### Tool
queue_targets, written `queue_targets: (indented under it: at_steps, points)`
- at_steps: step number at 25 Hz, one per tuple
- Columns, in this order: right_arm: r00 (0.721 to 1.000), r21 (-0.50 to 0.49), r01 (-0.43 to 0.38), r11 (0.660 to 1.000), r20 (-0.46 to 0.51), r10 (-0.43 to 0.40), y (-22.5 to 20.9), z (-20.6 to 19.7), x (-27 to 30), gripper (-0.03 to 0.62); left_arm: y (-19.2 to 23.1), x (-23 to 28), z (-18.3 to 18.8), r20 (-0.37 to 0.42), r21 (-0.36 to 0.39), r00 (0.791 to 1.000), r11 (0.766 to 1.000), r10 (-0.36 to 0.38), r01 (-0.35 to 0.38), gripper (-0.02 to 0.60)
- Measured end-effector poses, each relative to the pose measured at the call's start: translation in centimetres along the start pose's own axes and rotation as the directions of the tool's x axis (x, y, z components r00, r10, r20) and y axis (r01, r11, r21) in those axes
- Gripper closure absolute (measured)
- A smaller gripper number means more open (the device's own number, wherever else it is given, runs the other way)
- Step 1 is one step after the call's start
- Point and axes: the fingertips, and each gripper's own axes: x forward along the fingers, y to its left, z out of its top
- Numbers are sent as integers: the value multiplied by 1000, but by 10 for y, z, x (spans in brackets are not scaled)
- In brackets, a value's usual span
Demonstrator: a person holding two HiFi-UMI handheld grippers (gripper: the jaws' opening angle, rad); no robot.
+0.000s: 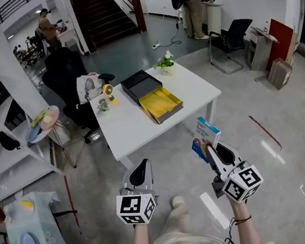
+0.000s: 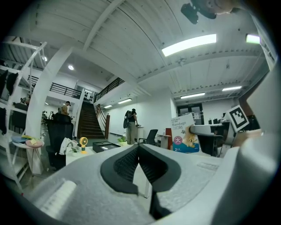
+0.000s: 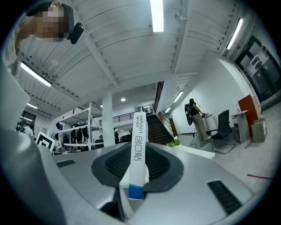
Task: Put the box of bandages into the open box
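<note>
- While the right gripper pinches the box of bandages by its narrow bottom end, the box stands upright above the jaws – off the table, in the air over the floor just past the table's near right edge.
- Right gripper view: box edge-on between both pads, white with a blue band at the bottom, jaws pressed on it.
- Left gripper: jaws pressed together, nothing between them; low in front of the table's near corner, beside the right one.
- Open box: yellow inside, on the table's middle, reaching toward the near right edge – its black lid lies touching it on the far side.
- Small potted plant at the table's far corner.
- Yellow mini fan and a small figure by the left edge.
- Person's forearms and light trousers at the bottom of the head view.
</note>
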Motion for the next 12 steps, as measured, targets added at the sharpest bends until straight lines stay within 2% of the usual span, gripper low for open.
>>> queue_targets:
  at_steps: [5, 12]
  points:
    - [1000, 42, -25, 999, -15, 26, -22, -8, 39, 503, 15, 44, -10, -22, -20, 1000, 1000, -16, 15, 559]
    - [997, 27, -56, 998, -43, 58, -53, -12, 109, 503, 55, 107, -9, -30, -42, 1000, 999, -5, 4, 559]
